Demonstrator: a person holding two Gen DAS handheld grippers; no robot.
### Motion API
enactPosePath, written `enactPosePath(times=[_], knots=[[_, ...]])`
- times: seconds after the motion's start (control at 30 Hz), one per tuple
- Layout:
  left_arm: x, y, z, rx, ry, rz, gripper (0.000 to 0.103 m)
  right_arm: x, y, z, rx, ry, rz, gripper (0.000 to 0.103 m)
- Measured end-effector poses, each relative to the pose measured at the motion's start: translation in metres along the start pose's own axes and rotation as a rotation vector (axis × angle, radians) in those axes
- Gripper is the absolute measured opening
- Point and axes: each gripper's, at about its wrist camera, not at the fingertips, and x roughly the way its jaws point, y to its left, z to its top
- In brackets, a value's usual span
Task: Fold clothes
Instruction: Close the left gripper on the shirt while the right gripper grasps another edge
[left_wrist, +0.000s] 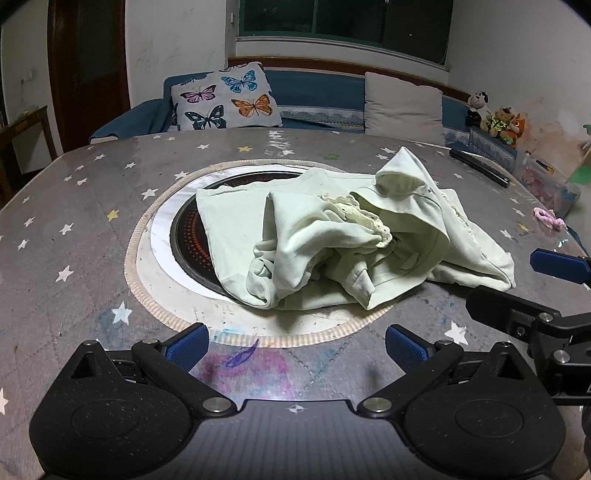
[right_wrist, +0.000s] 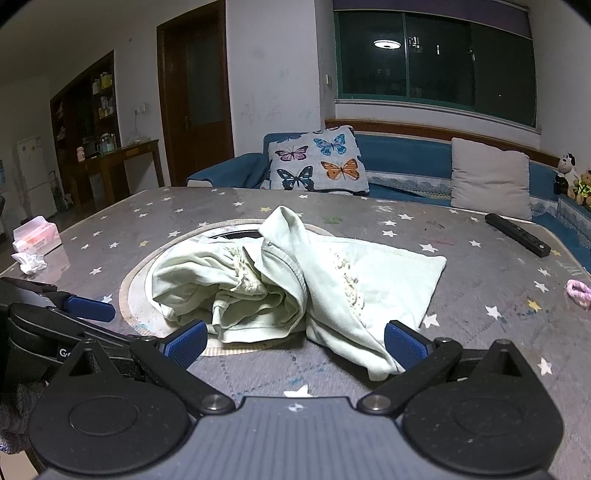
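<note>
Left wrist view. Pale green garment (left_wrist: 354, 240) lying crumpled at centre frame on the grey star-printed surface (left_wrist: 74, 206), partly covering a round dark inset (left_wrist: 188, 240) ringed in white. Fabric bunched in heavy folds, a peak raised at upper right, cream lace trim (left_wrist: 354, 210) showing mid-heap, one flat hemmed panel spread toward the left. Left hand-held gripper (left_wrist: 295, 347) at bottom of frame, blue pads spread wide, nothing between them, short of the cloth. Right hand-held gripper (left_wrist: 554, 280) entering at right edge, jaws apart, close to the garment's right end.

Right wrist view. Same garment (right_wrist: 295, 284) at centre frame, unfolded, a flatter section with a lace strip running to the right. Right hand-held gripper (right_wrist: 295, 345) at bottom of frame, jaws wide apart, near hem between the pads, right pad (right_wrist: 402, 343) against the cloth edge, not clamped. Black remote (right_wrist: 517, 234) at upper right, pink hair tie (right_wrist: 578, 291) at right edge, tissue pack (right_wrist: 35, 236) at left.
</note>
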Motion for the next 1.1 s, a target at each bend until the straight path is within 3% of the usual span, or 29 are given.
enactPosePath(times=[0.4,0.6,0.77,0.93,1.0,1.03,1.07,1.1], knots=[[-0.003,0.012,0.019,-0.013,-0.063,0.022,0.103,0.018,-0.003,0.017,-0.015,-0.001,0.014,0.092],[-0.01,0.023,0.034,-0.031,-0.123,0.049,0.103,0.03,0.002,0.026,-0.044,-0.004,0.021,0.081],[-0.005,0.03,0.045,-0.044,-0.13,0.029,0.102,0.041,0.006,0.033,-0.065,0.0,0.025,0.071],[0.011,0.033,0.053,-0.048,-0.096,-0.025,0.089,0.053,0.008,0.037,-0.078,0.019,0.028,0.056],[0.017,0.035,0.054,-0.051,-0.073,-0.058,0.077,0.057,0.008,0.038,-0.08,0.026,0.028,0.047],[0.019,0.035,0.053,-0.05,-0.064,-0.075,0.073,0.059,0.007,0.038,-0.079,0.03,0.028,0.037],[0.022,0.036,0.053,-0.049,-0.056,-0.091,0.064,0.06,0.006,0.038,-0.074,0.035,0.031,0.027],[0.024,0.036,0.053,-0.048,-0.048,-0.108,0.051,0.061,0.004,0.037,-0.068,0.039,0.03,0.024]])
